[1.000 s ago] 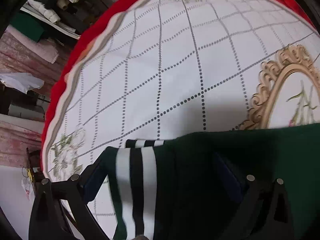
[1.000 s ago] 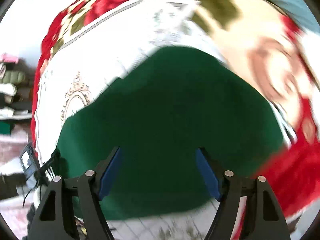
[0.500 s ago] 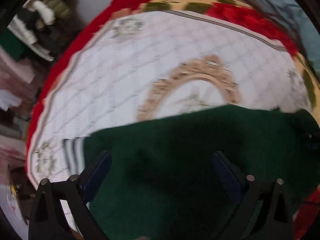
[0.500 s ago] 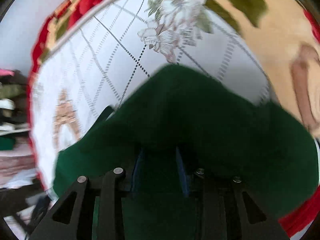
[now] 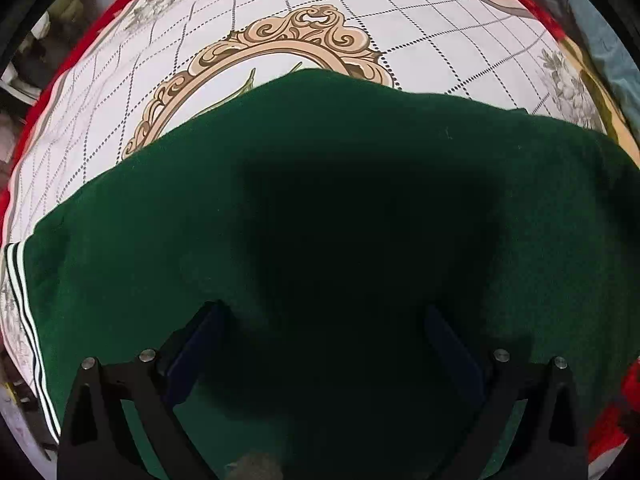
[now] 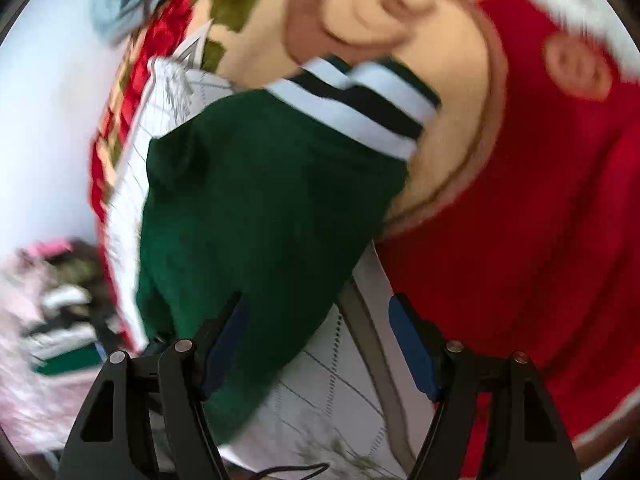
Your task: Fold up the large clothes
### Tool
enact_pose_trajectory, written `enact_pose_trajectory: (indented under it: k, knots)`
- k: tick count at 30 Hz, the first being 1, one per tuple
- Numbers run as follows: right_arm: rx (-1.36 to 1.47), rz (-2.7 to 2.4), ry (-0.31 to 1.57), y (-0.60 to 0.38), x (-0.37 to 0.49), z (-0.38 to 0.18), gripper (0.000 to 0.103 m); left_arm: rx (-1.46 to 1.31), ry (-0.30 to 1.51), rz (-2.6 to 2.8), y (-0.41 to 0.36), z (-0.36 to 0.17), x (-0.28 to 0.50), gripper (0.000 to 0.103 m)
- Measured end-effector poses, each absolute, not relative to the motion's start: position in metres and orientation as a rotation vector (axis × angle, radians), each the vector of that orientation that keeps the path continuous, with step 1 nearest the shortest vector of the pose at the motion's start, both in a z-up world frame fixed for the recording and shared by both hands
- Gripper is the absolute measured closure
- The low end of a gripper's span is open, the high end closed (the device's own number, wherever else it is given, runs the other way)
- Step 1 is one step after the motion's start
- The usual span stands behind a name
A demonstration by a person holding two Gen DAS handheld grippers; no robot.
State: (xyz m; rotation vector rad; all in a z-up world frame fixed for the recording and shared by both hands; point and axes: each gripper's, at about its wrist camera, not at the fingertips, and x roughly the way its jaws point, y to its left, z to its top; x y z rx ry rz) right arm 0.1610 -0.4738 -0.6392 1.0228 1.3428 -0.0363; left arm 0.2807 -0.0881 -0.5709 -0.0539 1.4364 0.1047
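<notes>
A dark green garment [image 5: 360, 200] lies spread over the patterned bed cover [image 5: 440, 40], its black-and-white striped hem [image 5: 20, 300] at the far left. My left gripper [image 5: 324, 340] hangs open just above the cloth and casts a dark shadow on it; nothing is between its pads. In the blurred right wrist view the green garment [image 6: 260, 200] lies folded over, with a striped band [image 6: 360, 100] at its far end. My right gripper [image 6: 320, 336] is opening. The garment's edge lies against the left pad [image 6: 224, 332], and the pads do not press on it.
The bed cover is white with a dotted grid and a gold ornate frame [image 5: 280, 36], bordered in red [image 5: 536, 12]. A red and tan blanket area [image 6: 540, 220] lies to the right. Piled clothes [image 6: 52, 320] sit beyond the bed's left edge.
The left gripper slid across the garment; the striped hem went from between its jaws to the far left. The right gripper, shut on green cloth half a second ago, has opened and rolled.
</notes>
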Motion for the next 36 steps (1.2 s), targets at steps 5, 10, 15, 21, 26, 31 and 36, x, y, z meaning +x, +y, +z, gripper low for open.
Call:
enact_pose_trajectory:
  k: [5,10,15,21,26,31,36]
  knots:
    - [1.229,0.032,1.213,-0.475,0.176,-0.691,0.029,-0.013,1.449,0.097,-0.092,-0.568,0.285,0.0]
    - [1.317,0.108,1.01,-0.482,0.206,-0.693,0.032,0.012,1.443,0.091,-0.096,-0.566,0.288,0.0]
    - [1.287,0.242,1.035,-0.469,0.242,-0.712,0.031,0.016,1.441,0.088,-0.097,-0.567,0.295,0.0]
    - [1.198,0.183,0.992,-0.461,0.253,-0.674,0.082,0.045,1.416,0.085,-0.105,-0.565,0.305,0.0]
    - [1.131,0.18,0.906,-0.45,0.248,-0.608,0.083,0.045,1.385,0.024,-0.128,-0.568,0.337,0.0]
    - [1.044,0.181,0.854,-0.438,0.259,-0.555,0.083,0.036,1.336,-0.056,-0.161,-0.568,0.374,0.0]
    - [0.99,0.223,0.853,-0.408,0.277,-0.521,0.083,-0.043,1.345,-0.081,-0.153,-0.552,0.388,0.0]
